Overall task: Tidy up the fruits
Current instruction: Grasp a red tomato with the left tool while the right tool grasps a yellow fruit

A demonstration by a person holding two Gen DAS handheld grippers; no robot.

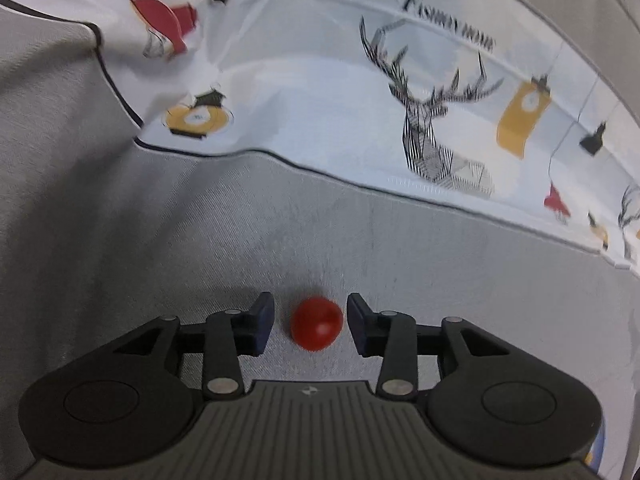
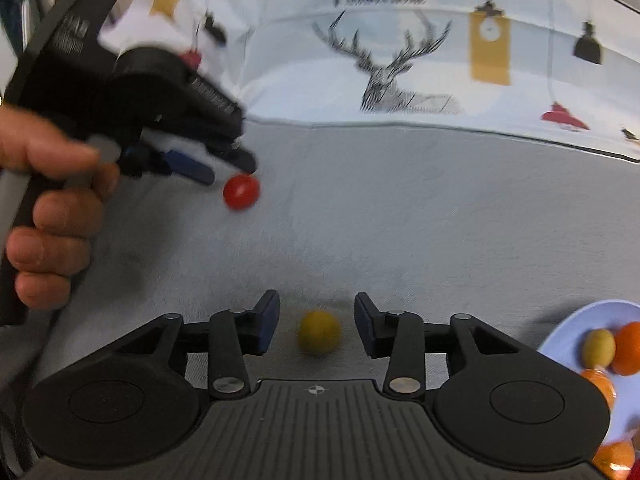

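Note:
A small red round fruit (image 1: pixel 316 328) lies on the grey cloth between the fingers of my left gripper (image 1: pixel 310 320), with a gap on each side; the jaws stand open. In the right wrist view a small yellow-green round fruit (image 2: pixel 319 332) lies between the fingers of my right gripper (image 2: pixel 316 322), also untouched, jaws open. That view also shows the left gripper (image 2: pixel 228 174) at the upper left, held by a hand (image 2: pixel 52 216), its tips just above the red fruit (image 2: pixel 241 191).
A pale blue plate (image 2: pixel 576 324) at the right edge holds oranges (image 2: pixel 630 348) and a yellow-green fruit (image 2: pixel 599 347). Behind the grey cloth (image 1: pixel 400 248) lies a white cloth printed with deer heads (image 1: pixel 428 136).

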